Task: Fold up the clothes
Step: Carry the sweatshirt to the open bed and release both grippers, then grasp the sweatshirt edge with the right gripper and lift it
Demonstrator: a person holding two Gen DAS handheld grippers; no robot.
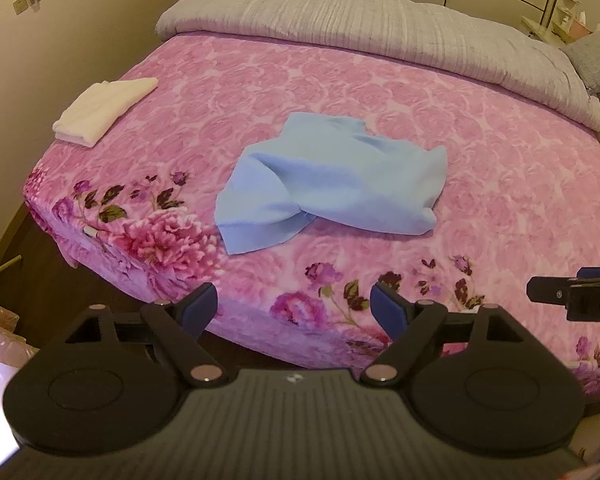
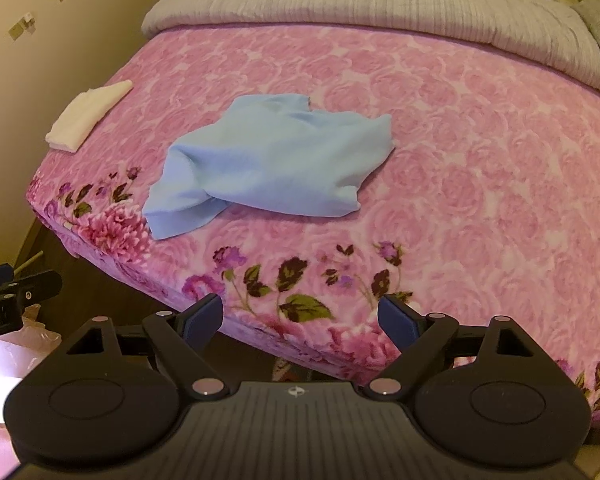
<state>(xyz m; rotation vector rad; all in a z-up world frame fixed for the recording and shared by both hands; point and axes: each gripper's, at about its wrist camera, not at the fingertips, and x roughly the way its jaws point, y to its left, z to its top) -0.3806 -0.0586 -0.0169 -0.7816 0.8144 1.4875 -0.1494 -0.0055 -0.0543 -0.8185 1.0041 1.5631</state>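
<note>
1 bed fills both views, covered by 1 pink floral blanket [image 1: 380, 92] whose near edge carries darker printed flowers and leaves. Across the far end lies 1 grey-white quilt [image 1: 340, 12], bunched in a long roll, with 1 grey pillow [image 1: 596, 60] just beside its right end. Near the middle of the blanket sits 1 light blue garment [image 1: 332, 176], crumpled and unfolded, one corner twisted over itself toward the near left. Well apart from it, at the bed's left edge, rests 1 white garment [image 1: 100, 110], folded flat into a neat rectangle. 2 grippers hover off the near edge of the bed, neither touching any cloth. The left gripper [image 1: 294, 304] has its 2 blue-padded fingers [image 1: 198, 306] spread wide with nothing between them. The right gripper [image 2: 300, 314] is likewise spread wide and holds nothing, its 2 blue pads [image 2: 398, 322] apart over the blanket's flowered border. Each gripper's tip also shows at the edge of the other's view.
</note>
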